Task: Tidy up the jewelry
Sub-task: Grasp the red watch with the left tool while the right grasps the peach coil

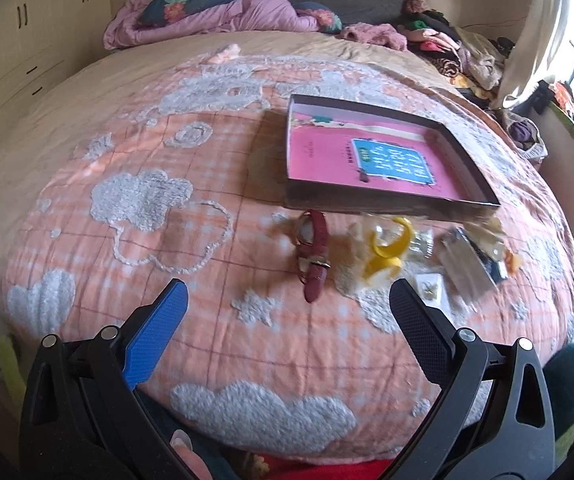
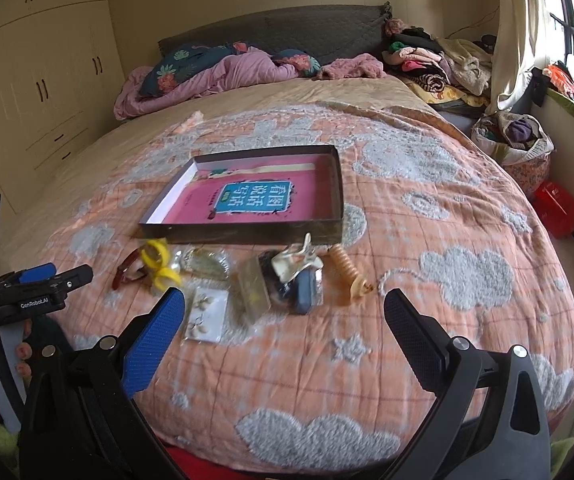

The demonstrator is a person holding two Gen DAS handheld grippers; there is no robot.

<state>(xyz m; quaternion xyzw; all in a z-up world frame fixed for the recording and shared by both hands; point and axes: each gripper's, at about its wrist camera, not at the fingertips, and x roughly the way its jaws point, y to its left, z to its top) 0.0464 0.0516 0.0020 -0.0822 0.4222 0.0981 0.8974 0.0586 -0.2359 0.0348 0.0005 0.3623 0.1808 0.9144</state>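
Note:
A shallow dark box with a pink book inside lies on the bed. In front of it sit a red-strap watch, a yellow coiled band, an earring card, clear packets, a cream hair claw, a blue item and an orange spiral hair tie. My left gripper is open, low over the quilt, short of the watch. My right gripper is open, nearer than the packets, holding nothing.
The orange quilt with grey clouds covers the bed. Pillows and a pink blanket lie at the head, and piled clothes at the far right. A bag and a red object sit right of the bed. Wardrobes line the left wall.

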